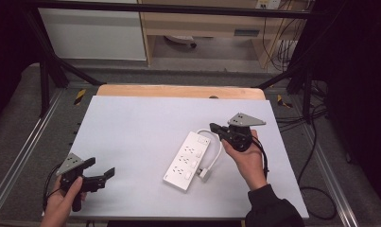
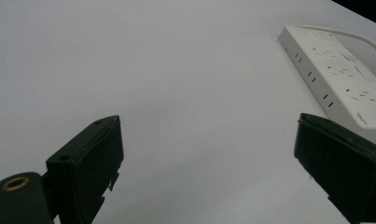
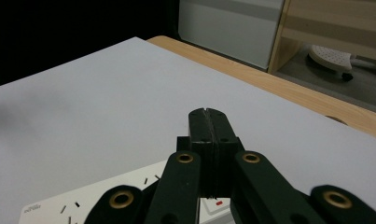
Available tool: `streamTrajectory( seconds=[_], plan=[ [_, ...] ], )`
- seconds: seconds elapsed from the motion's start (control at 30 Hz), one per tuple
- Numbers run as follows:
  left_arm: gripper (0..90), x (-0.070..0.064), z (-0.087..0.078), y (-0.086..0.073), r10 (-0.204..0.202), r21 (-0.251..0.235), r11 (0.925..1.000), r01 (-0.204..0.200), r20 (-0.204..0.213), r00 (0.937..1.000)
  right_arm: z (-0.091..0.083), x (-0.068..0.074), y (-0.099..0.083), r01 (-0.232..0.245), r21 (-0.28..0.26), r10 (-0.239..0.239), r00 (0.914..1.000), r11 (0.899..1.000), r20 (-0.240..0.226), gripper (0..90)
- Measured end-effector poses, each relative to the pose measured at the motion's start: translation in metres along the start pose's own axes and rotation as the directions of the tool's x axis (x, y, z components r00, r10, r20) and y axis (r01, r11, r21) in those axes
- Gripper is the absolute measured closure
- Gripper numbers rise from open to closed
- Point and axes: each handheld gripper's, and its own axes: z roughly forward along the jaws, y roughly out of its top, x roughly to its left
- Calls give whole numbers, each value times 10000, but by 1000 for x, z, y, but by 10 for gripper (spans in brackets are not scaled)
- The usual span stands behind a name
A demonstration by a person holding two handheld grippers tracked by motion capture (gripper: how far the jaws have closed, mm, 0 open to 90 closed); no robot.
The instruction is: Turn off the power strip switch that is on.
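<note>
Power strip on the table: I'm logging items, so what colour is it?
White, cable included. The power strip shows best in the high view.

Your left gripper (image 1: 99, 176) and right gripper (image 1: 213, 127) look like matt black plastic, with brass-coloured rings at the joints and a dull grey metal plate on top. Just below your right gripper's jaws lies a power strip (image 1: 187, 161) of smooth, slightly glossy white plastic. It rests on a matt white sheet (image 1: 131, 132) over a wooden table (image 1: 178, 91).
</note>
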Motion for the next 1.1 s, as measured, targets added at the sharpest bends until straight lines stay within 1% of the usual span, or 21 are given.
streamTrajectory(
  seconds=[0.07, 0.13, 0.27, 0.43, 0.7, 0.87, 0.97, 1.1],
  plan=[
    [81, -1, 2, 1, 61, 43, 10000, -62, 55, 10000, 1, 2, -1, 86, 33, -86, 10000, 10000, -23, 900],
    [81, -2, 3, 2, 56, 47, 10000, -56, 94, 9999, 2, 3, -2, 86, 94, -85, 10000, 9999, -45, 900],
    [80, -3, 3, 1, 221, 106, 9997, -223, 150, 9996, 4, 8, -2, 60, 103, -59, 9998, 9999, -174, 900],
    [80, -4, 2, 1, 204, 80, 9998, -205, 199, 9996, 7, 11, -1, 43, 101, -40, 9997, 9999, -250, 900],
    [80, -4, 3, 2, 211, 102, 9997, -213, 204, 9996, 16, 14, -5, 72, 339, -56, 9989, 9994, -460, 900],
    [79, -6, 4, 1, 317, 151, 9994, -321, 302, 9990, 20, 18, -9, 97, 481, -70, 9984, 9988, -566, 900],
    [77, -6, 3, 1, 257, 104, 9996, -261, 329, 9991, 24, 19, -10, 54, 556, -19, 9980, 9984, -631, 900],
    [78, -6, 4, 1, 306, 168, 9994, -312, 345, 9989, 27, 21, -12, -38, 672, 87, 9972, 9977, -738, 900]
  ],
)
